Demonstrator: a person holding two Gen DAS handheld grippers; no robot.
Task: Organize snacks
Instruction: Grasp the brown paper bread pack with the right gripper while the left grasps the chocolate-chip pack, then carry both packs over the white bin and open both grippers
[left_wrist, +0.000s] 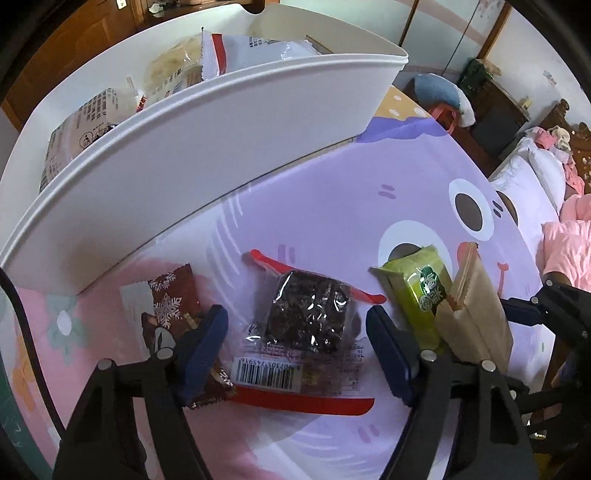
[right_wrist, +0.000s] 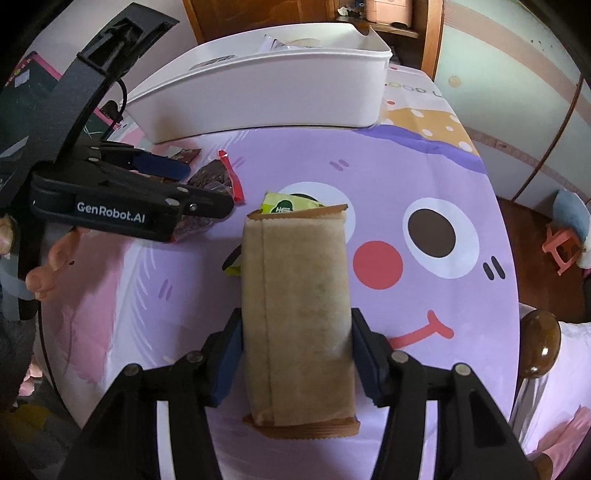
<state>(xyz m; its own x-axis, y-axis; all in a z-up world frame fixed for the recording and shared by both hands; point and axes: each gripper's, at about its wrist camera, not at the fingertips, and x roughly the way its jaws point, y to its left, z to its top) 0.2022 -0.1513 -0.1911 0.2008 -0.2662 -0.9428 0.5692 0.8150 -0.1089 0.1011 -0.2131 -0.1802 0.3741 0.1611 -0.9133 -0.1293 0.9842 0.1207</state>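
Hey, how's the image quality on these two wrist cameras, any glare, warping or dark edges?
Left wrist view: fisheye bends the white bin rim into an arc; glare glints on the clear-wrapped brownie. Right wrist view: black vignette in the corners, tan snack pack sharp and evenly lit, soft shadows on the tablecloth.

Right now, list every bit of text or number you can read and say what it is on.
"GenRobot.AI": on the side of the left hand-held gripper.
"6 907305 745916", upside down, less sure: barcode on the clear red-edged snack pack.
"OOD L", cut off: on the printed tablecloth.
Green packet: logo characters too distorted to read.
Packets in the white bin: print too small.
Brown packet: no text visible.
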